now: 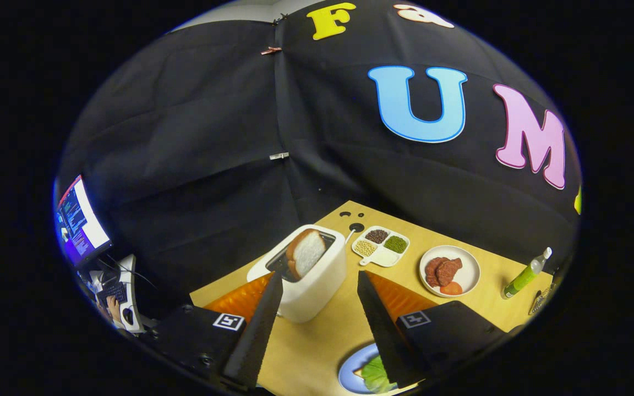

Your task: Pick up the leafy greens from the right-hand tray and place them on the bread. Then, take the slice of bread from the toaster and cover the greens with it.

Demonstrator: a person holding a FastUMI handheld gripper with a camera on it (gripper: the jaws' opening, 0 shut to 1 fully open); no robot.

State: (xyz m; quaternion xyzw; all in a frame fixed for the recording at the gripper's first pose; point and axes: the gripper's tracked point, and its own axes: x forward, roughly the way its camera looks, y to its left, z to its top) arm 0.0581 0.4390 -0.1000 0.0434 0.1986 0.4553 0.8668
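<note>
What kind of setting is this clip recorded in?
Likely a staged recording booth, not a real kitchen: black cloth wall, wooden table with white toaster holding a bread slice, and a lit monitor. The gripper is open.

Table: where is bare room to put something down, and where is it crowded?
The open tool frames one bare patch of table, between the toaster and the blue plate with greens. A second lies between the meat plate and the green bottle. It is crowded where the toaster, the divided dish and the meat plate stand close together.
</note>
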